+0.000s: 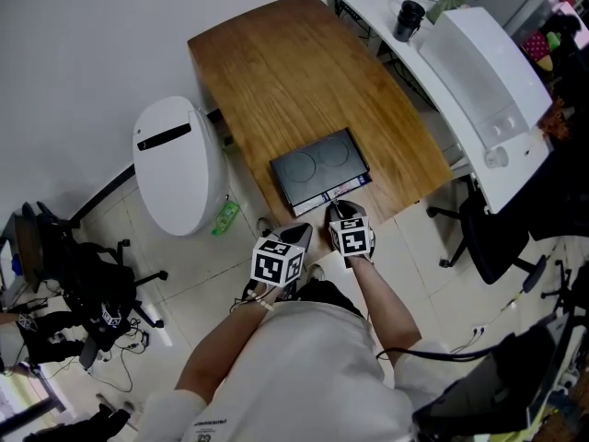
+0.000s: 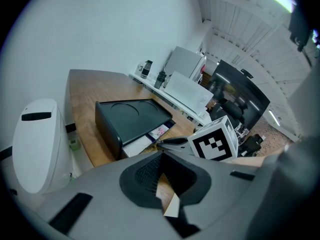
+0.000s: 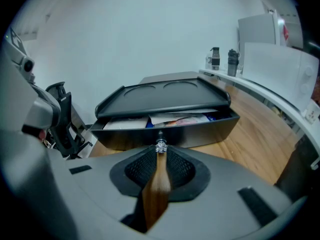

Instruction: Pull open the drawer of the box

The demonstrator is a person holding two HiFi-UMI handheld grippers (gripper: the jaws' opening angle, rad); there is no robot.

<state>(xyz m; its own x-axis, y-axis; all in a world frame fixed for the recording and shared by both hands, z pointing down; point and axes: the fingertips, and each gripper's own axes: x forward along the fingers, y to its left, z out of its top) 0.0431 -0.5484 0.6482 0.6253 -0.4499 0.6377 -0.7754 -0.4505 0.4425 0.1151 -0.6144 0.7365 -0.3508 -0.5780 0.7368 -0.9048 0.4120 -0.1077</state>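
A black box [image 1: 315, 167] sits at the near edge of a wooden table [image 1: 304, 72]. Its drawer [image 1: 339, 190] is pulled partly out, with papers showing inside [image 3: 175, 119]. My right gripper [image 1: 338, 212] is at the drawer front, shut on the small crystal knob [image 3: 160, 146] on the drawer [image 3: 170, 131]. From the left gripper view, the box [image 2: 131, 115] lies ahead to the left, with the right gripper [image 2: 167, 141] at its drawer. My left gripper [image 1: 296, 238] hovers beside the right one, off the table's edge. Its jaws are together and hold nothing [image 2: 161, 166].
A white rounded bin [image 1: 175, 164] stands on the floor left of the table, with a green bottle [image 1: 225, 217] beside it. A white counter [image 1: 479, 63] with dark cups [image 1: 409, 17] runs along the right. Office chairs stand at right [image 1: 488, 238] and at far left [image 1: 83, 265].
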